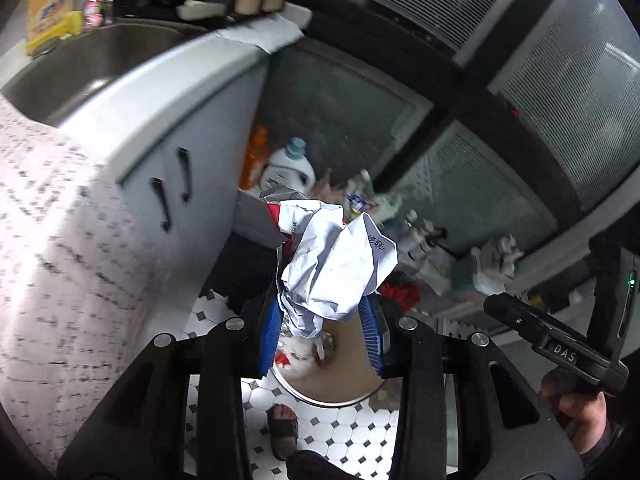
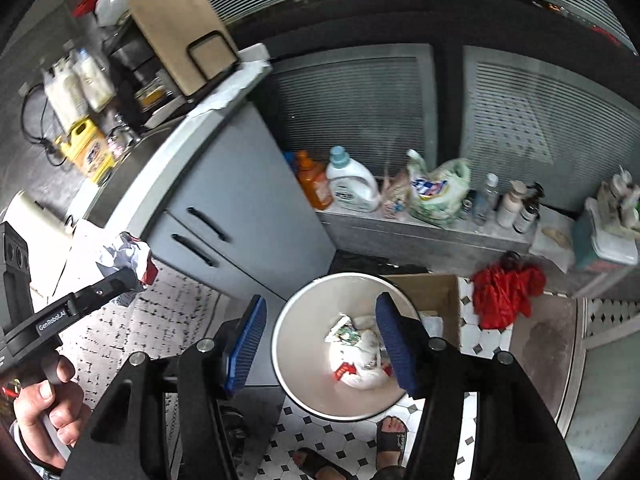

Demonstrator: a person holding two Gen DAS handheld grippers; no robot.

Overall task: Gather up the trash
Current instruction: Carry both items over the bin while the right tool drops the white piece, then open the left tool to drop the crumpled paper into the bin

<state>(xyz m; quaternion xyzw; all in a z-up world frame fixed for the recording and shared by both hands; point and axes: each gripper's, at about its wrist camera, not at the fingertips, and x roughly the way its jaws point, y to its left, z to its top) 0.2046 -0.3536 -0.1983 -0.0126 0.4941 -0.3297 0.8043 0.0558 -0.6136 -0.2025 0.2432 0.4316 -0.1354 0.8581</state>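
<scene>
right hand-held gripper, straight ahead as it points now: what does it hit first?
Probably the trash already in the round bin: the right hand-held gripper is open, empty, pointing into its mouth at the white wrappers. Depth unclear.

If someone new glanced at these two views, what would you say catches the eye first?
First the crumpled white paper, pinched by the left gripper above the round trash bin, which already holds white wrappers. Next the right gripper, open and empty over that bin. Then the red cloth on the tiled floor to the bin's right.
</scene>
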